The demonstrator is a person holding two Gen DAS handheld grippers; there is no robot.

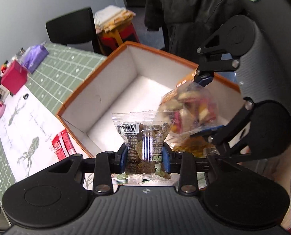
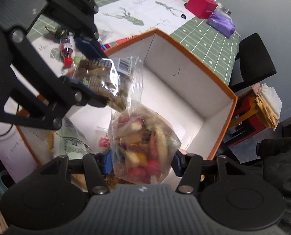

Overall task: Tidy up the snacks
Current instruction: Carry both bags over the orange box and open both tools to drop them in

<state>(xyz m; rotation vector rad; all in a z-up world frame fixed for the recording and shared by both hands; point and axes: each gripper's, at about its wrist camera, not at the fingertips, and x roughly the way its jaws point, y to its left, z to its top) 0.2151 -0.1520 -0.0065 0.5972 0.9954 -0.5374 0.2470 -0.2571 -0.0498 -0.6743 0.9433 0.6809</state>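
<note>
Left wrist view puts your left gripper (image 1: pixel 145 156) over the near edge of the box (image 1: pixel 98 101), its jaws clenched on a small clear packet (image 1: pixel 143 137) of brown pieces. You hold it across its lower middle, with the barcode end standing up free. Judge it light and soft: the film is slick and crinkly, and the contents look crushable, so a squeeze across the filled body beats a pinch on the empty seam, which could slide out.

Right wrist view shows your right gripper (image 2: pixel 142 162) gripping a clear bag (image 2: pixel 143 146) of mixed colourful pieces, the jaws standing fairly wide because the bag is bulky between them. The bag bulges above the pads and looks floppy; expect it to sag and swing, and the loose pieces to shift. It hangs over the box's near corner, close beside the left gripper's packet.

Inside the box, a few other wrappers already lie at the near side, while the far floor is bare white. A red carton (image 1: pixel 63 145) sits on the tabletop (image 1: pixel 67 66) just outside the box wall, and a small bottle (image 2: pixel 66 51) lies further off.
</note>
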